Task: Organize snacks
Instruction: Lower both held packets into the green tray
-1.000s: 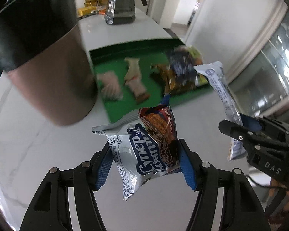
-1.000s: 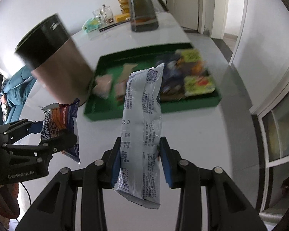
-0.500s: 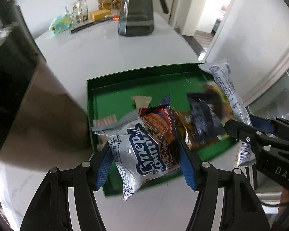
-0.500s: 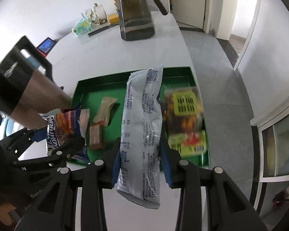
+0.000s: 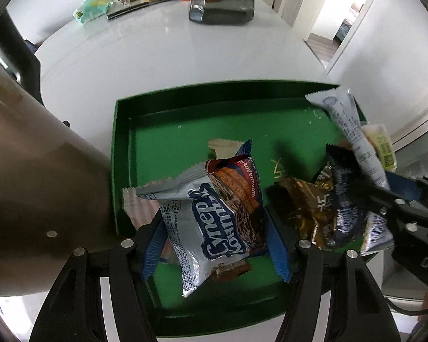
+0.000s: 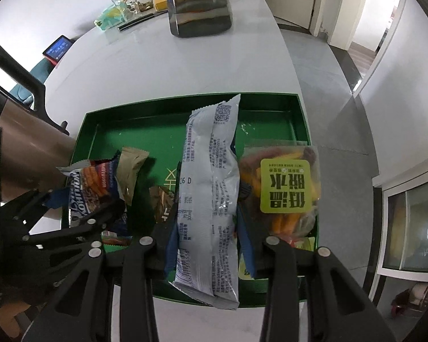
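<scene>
Hovered above the green tray (image 6: 305, 119), left tongs (image 5: 215, 238) clamped on the wafer pack (image 5: 214, 222), right tongs (image 6: 207, 245), jaws just easing apart, gripping the long grey packet (image 6: 208, 199) lengthwise, bare floor directly beneath.

Deep green tray (image 6: 299, 108); silver-grey printed packet (image 6: 211, 188); red-brown and blue wafer wrapper (image 5: 222, 216); lime-green label (image 6: 285, 188).

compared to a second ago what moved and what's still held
Both grippers have carried their packets from over the white table to above the green tray. The left gripper still clamps the silver and red biscuit packet. The right gripper's jaws have just been opening slightly, the long grey wrapper still between them. Tray contents unchanged.
</scene>
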